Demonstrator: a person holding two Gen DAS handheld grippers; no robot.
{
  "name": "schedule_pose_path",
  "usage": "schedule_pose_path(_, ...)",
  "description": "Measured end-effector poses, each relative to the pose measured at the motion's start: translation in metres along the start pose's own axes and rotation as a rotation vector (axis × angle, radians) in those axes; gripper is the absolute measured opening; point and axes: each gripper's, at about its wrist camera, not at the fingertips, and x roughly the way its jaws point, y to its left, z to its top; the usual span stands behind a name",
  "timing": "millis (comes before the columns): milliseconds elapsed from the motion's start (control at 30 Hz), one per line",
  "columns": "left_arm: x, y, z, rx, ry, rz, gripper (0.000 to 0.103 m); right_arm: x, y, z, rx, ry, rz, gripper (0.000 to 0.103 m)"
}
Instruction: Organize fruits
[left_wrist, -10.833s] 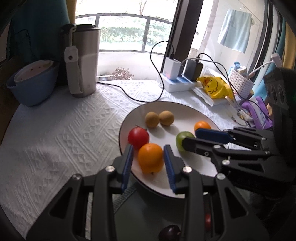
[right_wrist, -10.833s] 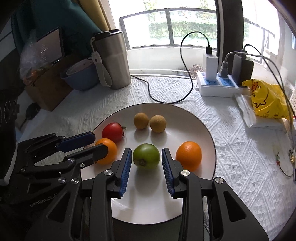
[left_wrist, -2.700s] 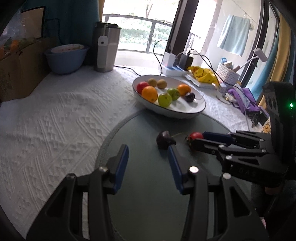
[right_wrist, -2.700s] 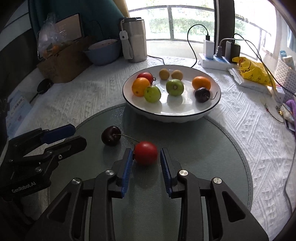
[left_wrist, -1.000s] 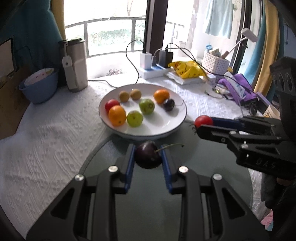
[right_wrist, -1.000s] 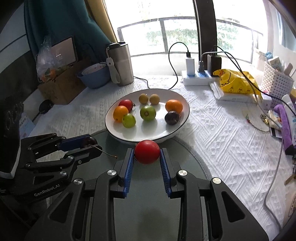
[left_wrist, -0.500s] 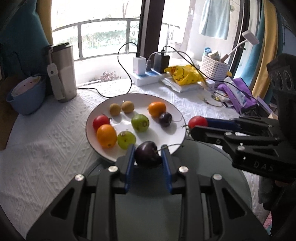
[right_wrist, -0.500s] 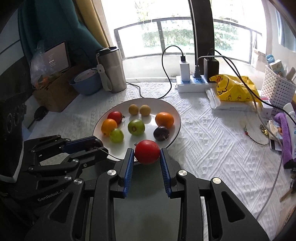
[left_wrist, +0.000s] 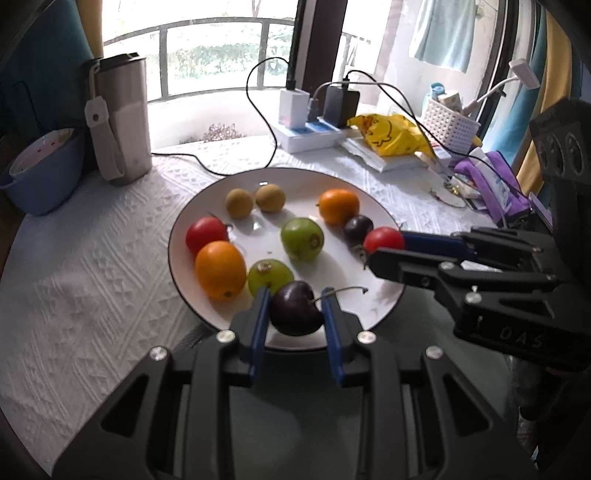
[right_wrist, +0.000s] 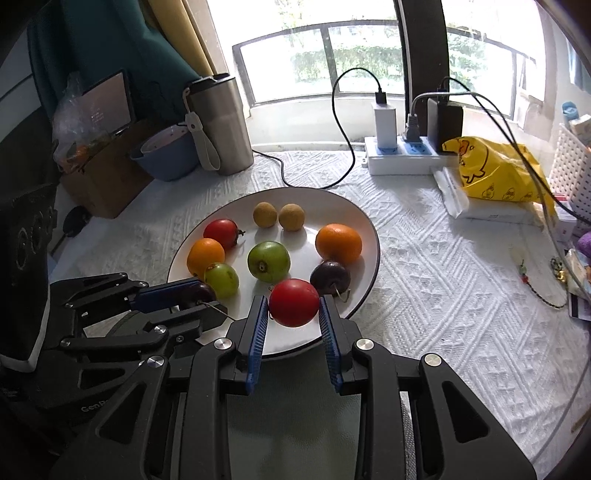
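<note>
The left gripper (left_wrist: 295, 310) looks like matt black plastic with bright metal screw heads, its blue pads ribbed, pressed on a dark cherry (left_wrist: 297, 308) with glossy skin. The right gripper (right_wrist: 293, 310) has the same matt black build and ribbed blue pads, clamping a smooth, shiny red tomato (right_wrist: 293, 302). Just ahead of both, the white plate (right_wrist: 364, 221) is glazed and glossy, with a thin dark rim. Under it the white tablecloth (right_wrist: 424, 266) is woven cloth with a raised, rough pattern. Beneath the grippers lies a smooth greenish glass disc (left_wrist: 314, 424). Far ahead to the left stands a brushed-metal tumbler (left_wrist: 123, 118).
</note>
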Motion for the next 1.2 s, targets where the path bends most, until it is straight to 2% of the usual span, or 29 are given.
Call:
schedule_pose_path(367,-0.004,0.004,0.0,-0.029,0.0,0.012,0.031,-0.001,0.002,0.0,0.003,0.0,-0.024,0.031)
schedule_pose_path(467,-0.009,0.005,0.0,-0.036,-0.009,0.013,0.035,-0.006,0.005,0.0,0.002,-0.004,-0.034,0.031)
schedule_pose_path(600,-0.021,0.005,-0.002,-0.04,-0.03,0.014,0.038,-0.015,0.009,-0.001,-0.002,-0.019,-0.041,0.031)
schedule_pose_path(700,-0.033,0.004,-0.004,-0.045,-0.051,0.01,0.045,-0.024,0.015,-0.002,-0.009,-0.032,-0.049,0.031)
schedule_pose_path(1100,-0.089,-0.004,-0.02,-0.037,-0.137,0.023,0.047,-0.07,0.043,-0.016,-0.038,-0.093,-0.081,0.031)
schedule_pose_path(1167,-0.101,-0.005,-0.026,-0.038,-0.156,0.027,0.054,-0.078,0.048,-0.019,-0.043,-0.102,-0.084,0.031)
schedule_pose_path(1200,-0.106,-0.005,-0.028,-0.039,-0.166,0.029,0.065,-0.082,0.052,-0.021,-0.048,-0.107,-0.086,0.031)
